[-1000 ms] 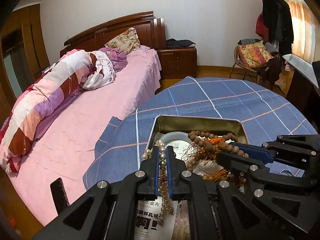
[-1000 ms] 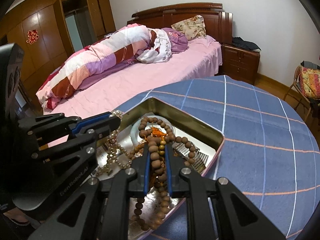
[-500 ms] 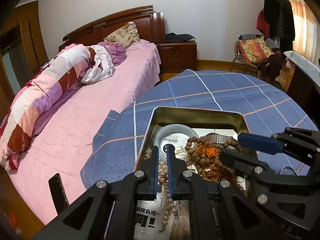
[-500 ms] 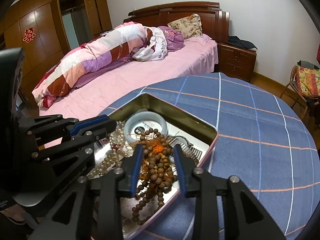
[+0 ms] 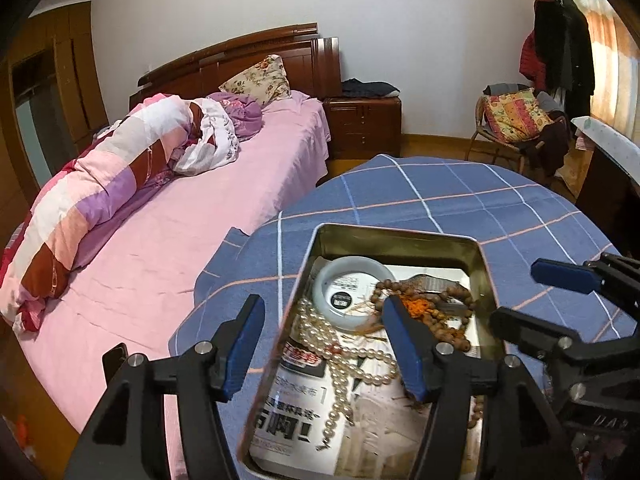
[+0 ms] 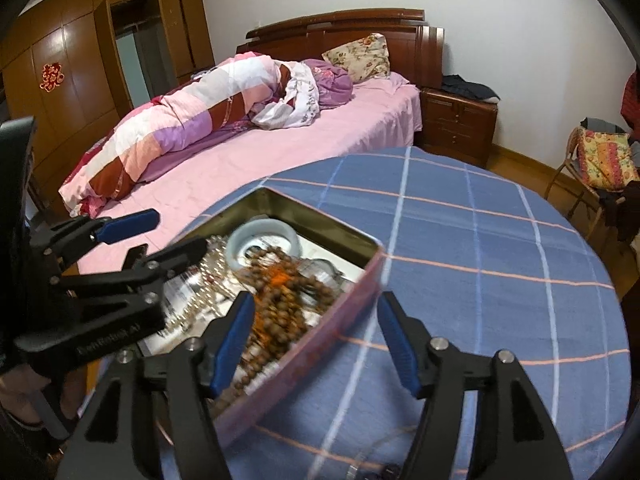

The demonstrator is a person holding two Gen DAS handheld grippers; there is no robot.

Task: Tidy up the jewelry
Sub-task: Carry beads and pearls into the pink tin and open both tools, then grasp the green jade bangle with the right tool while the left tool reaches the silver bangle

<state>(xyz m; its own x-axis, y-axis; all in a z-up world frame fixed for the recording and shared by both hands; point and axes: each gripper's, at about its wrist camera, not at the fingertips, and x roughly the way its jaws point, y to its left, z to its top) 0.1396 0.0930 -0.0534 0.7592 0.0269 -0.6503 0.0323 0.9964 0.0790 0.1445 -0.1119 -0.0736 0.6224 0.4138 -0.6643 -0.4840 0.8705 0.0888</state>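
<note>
In the tin (image 5: 400, 236), we released both strands; either spread gripper (image 5: 324, 344) (image 6: 316, 338), jaws just opened, may snag the wooden beads (image 6: 280, 312) near its right edge.

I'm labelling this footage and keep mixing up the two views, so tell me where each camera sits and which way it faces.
Left wrist: sits on the left gripper, looking down along its open fingers at the tin with the pearl necklace; the right gripper shows at the right edge.
Right wrist: sits on the right gripper, open, straddling the tin's near wall, wooden beads inside; the left gripper shows at left.
Shared: tin, bangle, blue checked tablecloth, bed.
</note>
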